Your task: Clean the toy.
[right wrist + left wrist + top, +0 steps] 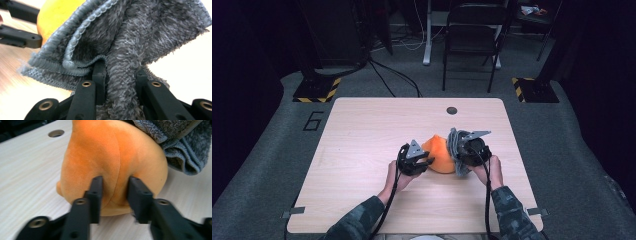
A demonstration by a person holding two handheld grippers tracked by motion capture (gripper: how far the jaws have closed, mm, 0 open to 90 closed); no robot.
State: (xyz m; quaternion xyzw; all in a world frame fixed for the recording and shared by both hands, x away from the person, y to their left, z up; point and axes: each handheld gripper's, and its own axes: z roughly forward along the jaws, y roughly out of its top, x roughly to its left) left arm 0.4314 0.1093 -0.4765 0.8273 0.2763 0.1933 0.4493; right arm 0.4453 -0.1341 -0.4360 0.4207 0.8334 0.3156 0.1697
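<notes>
Two grippers at table (362,130) centre. Left gripper (115,195) jaws apart, tips against orange plush toy (112,160), narrow end up. Right gripper (120,75) clamped on grey fuzzy towel (140,32), bunched upright beside toy.

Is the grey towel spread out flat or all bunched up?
Bunched up: the grey towel hangs in folds, pinched in the right gripper.

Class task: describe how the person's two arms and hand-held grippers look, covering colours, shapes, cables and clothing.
Both forearms wear dark camouflage-patterned sleeves. Each hand carries a black gripper: the left gripper and the right gripper each bear a grey three-cornered plate on top, and a black cable trails from each toward the person. Close up, the jaws are flat black bars on arms with round screw holes.
</notes>
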